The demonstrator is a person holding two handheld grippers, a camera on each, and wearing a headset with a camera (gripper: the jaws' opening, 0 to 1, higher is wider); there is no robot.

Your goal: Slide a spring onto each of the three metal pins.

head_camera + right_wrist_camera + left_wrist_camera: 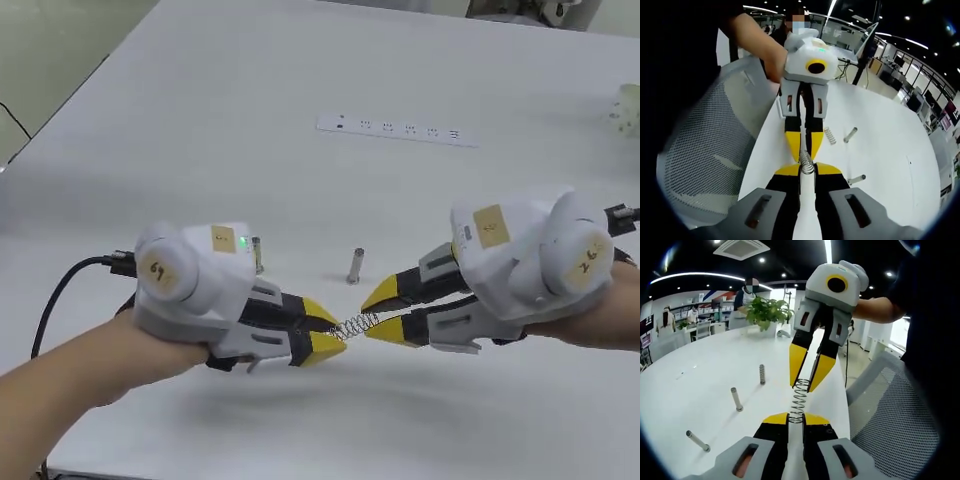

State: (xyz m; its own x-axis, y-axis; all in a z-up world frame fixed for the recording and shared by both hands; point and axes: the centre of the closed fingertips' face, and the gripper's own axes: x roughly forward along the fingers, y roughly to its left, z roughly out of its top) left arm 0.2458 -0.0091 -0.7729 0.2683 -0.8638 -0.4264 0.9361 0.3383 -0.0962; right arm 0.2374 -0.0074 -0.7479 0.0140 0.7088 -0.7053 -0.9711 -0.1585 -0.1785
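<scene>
A small steel spring (357,324) hangs in the air between my two grippers, above the white table's front part. The left gripper (328,333) is shut on one end of the spring (798,401). The right gripper (372,318) faces it tip to tip, its yellow fingertips (796,371) closed on the other end (806,163). One upright metal pin (355,266) stands bare just behind the spring. In the left gripper view, one pin (761,374) wears a spring, and two bare pins (735,399) (697,441) stand nearer.
A white power strip (396,129) lies further back on the table (200,120). A black cable (60,290) trails from the left gripper. A grey mesh chair (705,150) stands at the table's edge, and a potted plant (767,312) stands at the far end.
</scene>
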